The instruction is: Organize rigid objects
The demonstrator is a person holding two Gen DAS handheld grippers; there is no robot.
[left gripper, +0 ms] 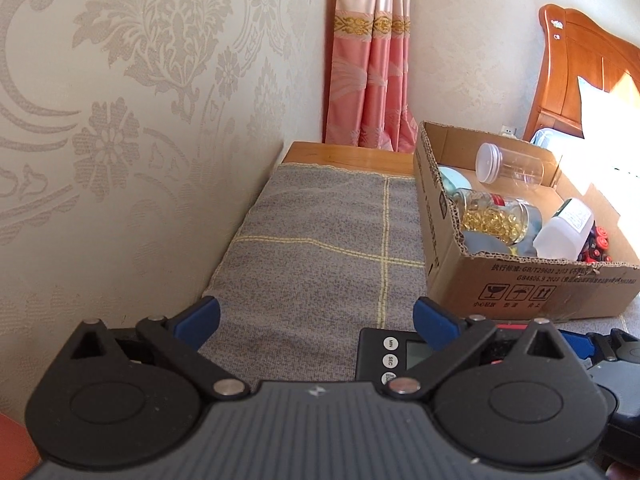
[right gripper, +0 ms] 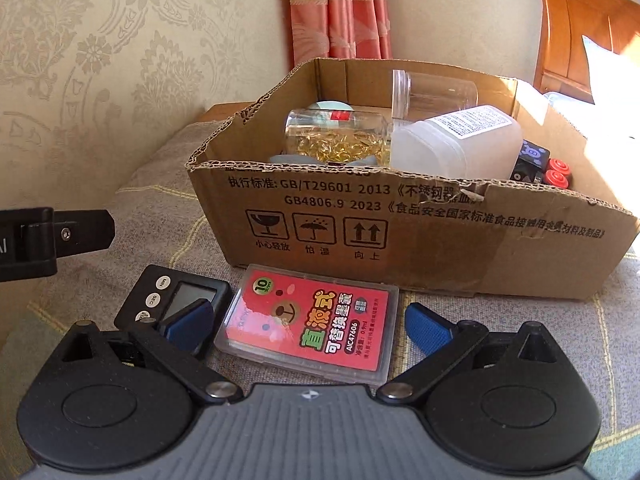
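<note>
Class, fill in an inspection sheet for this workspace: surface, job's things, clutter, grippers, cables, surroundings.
Surface: grey checked cloth over a wooden top.
Job's things: cardboard box holding a clear jar, capsule jar and white bottle; red card case and black timer lie before it.
Clutter: nothing seen.
Grippers: left gripper and right gripper both open, empty.
Cables: nothing seen.
Surroundings: patterned wallpaper, pink curtain, wooden headboard.

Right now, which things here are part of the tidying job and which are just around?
Job:
cardboard box
clear jar
capsule jar
white bottle
red case
timer
right gripper, open around the case
left gripper, open

Around:
grey cloth
curtain
headboard
</note>
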